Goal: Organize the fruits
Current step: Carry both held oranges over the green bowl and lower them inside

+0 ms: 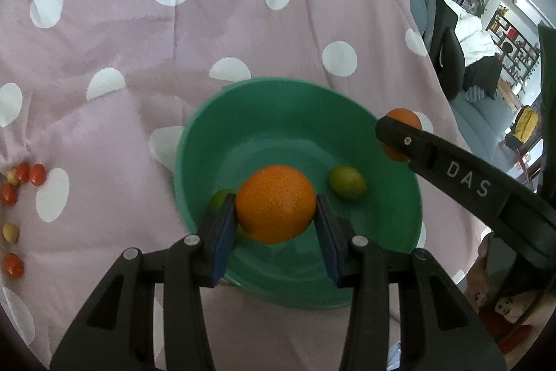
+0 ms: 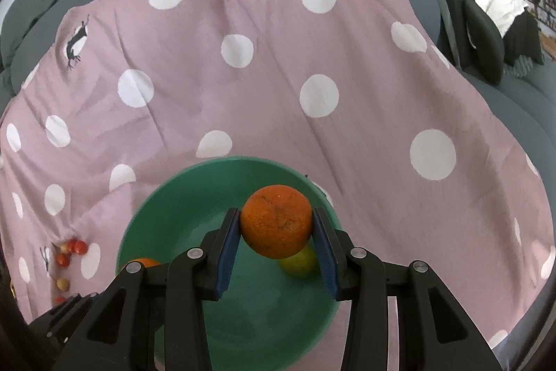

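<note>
A: The left gripper (image 1: pixel 276 214) is clamping one orange (image 1: pixel 276 203) over the green bowl (image 1: pixel 215 127); the right gripper (image 2: pixel 277 232) is pinching another orange (image 2: pixel 276 220) above the bowl's far rim.

B: Two limes (image 1: pixel 347 182) are lying below — dropped oranges could be bouncing out onto the soft polka-dot blanket (image 2: pixel 278 75) covering the grey sofa (image 2: pixel 504 99).
</note>
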{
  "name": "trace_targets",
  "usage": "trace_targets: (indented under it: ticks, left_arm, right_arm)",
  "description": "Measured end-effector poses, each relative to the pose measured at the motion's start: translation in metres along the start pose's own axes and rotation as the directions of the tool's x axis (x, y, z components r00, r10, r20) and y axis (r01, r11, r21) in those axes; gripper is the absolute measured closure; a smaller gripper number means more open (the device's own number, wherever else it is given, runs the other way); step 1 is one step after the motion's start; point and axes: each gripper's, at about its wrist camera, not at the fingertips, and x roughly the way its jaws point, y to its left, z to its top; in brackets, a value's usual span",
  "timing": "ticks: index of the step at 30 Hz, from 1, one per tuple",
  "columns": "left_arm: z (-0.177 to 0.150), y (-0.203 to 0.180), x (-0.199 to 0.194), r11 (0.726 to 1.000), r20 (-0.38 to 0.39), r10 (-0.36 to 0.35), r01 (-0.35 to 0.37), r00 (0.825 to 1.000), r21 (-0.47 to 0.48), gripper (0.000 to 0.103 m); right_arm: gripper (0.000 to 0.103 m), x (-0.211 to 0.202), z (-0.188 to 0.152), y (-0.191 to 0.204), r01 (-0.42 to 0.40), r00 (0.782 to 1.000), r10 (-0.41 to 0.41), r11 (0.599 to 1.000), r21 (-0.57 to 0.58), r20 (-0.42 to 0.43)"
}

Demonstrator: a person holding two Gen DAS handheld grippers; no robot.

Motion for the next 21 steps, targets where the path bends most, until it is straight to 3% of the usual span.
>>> trace_targets:
  ticks: [21]
  left_arm:
    - [-0.002,-0.008,0.012,1.000,-0.024,0.025,-0.025,0.999,0.016,0.059]
  right_arm:
    - [0.060,0.019,-0.009,-0.001,0.019,0.997,-0.020,1.000,-0.023,-0.068]
